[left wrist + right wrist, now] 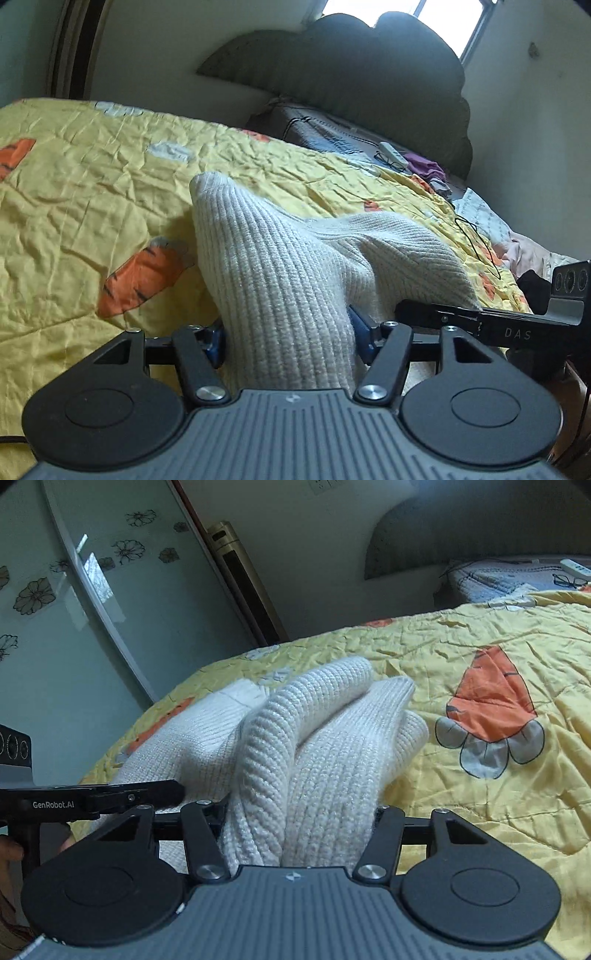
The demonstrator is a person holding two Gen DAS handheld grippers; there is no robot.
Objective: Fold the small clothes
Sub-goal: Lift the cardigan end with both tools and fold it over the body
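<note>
A cream ribbed knit garment (280, 258) is bunched up and lifted off the yellow quilt. In the left wrist view my left gripper (288, 334) is shut on one fold of it, and the blue pads (216, 341) press the knit from both sides. In the right wrist view my right gripper (299, 812) is shut on another thick bunch of the same garment (317, 746), which hides its fingertips. The two grippers are side by side: the right gripper (480, 319) shows at the lower right of the left view, and the left gripper (110, 797) at the lower left of the right view.
The yellow carrot-print quilt (92, 192) covers the bed. A grey padded headboard (351, 74) stands behind. A remote (392, 152), glasses (388, 161), a purple cloth (424, 168) and a black cable (476, 236) lie near the pillows. A glass sliding door (92, 609) and a tower unit (243, 583) stand beyond the bed.
</note>
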